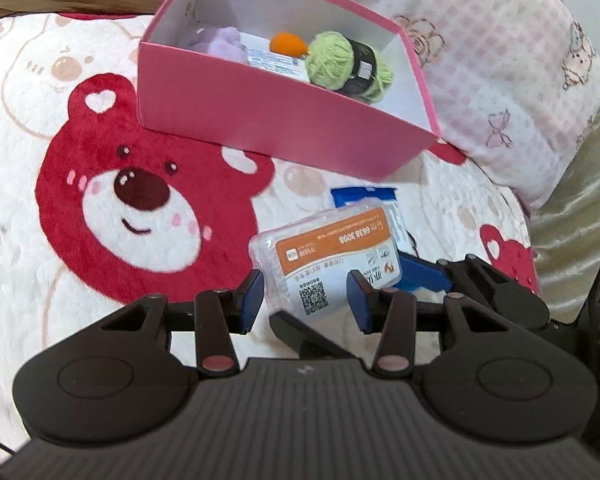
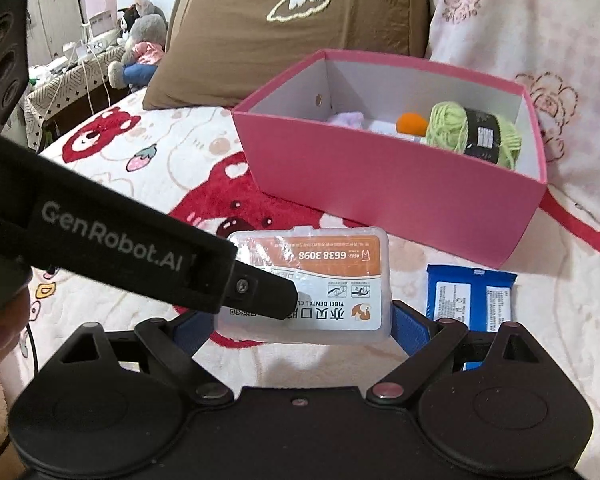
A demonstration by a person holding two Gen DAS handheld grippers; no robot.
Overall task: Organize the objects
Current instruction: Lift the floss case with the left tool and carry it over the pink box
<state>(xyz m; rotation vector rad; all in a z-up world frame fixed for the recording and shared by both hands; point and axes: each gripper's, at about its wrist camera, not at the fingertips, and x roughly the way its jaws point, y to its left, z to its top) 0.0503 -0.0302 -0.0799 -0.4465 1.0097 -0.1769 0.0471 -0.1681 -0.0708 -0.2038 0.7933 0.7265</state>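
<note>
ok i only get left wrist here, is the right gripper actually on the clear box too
Observer: Yes, the right gripper has a blue pad against each end of the clear plastic box.
Operator: and that blue packet, half hidden for me
Observer: The blue packet lies flat on the blanket, apart from the pink box.
Operator: whats behind the pink box
Observer: A brown pillow with a stitched white cloud.

Both our grippers angle downward, side by side: left gripper (image 1: 306, 296) and right gripper (image 2: 304, 326) each clamp the same clear box (image 2: 312, 280).
</note>
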